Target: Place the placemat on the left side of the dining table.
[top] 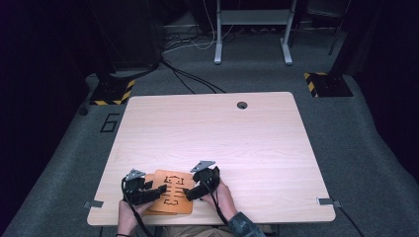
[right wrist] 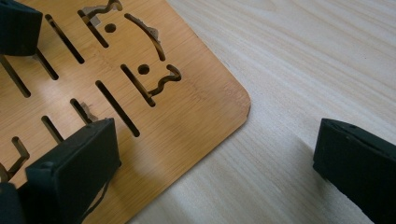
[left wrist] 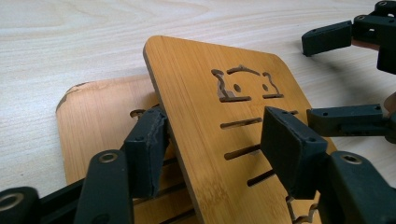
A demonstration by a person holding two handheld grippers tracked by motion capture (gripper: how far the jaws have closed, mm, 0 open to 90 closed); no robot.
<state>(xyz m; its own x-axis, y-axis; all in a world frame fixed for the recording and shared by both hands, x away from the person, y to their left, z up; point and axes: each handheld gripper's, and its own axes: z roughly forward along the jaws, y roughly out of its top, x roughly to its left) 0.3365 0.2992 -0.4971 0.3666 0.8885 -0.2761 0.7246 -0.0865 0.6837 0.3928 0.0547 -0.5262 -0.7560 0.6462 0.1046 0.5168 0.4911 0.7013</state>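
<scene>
Left tongs [left wrist: 210,144] spread astride tilted slotted bamboo board [left wrist: 219,116], right tongs [right wrist: 219,163] spread, no readable writing

Lower board [left wrist: 100,116] (mostly covered) — frame-cropped.

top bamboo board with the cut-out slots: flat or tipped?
Tipped. In the left gripper view the top slotted bamboo board has its left edge raised off the lower bamboo board, with the left gripper jaws open astride that edge.

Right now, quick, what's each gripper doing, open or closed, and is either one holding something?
Left gripper: open, jaws straddling the raised edge of the top bamboo board, not clamped.
Right gripper: open, jaws spread wide over that board's corner, holding nothing.
</scene>
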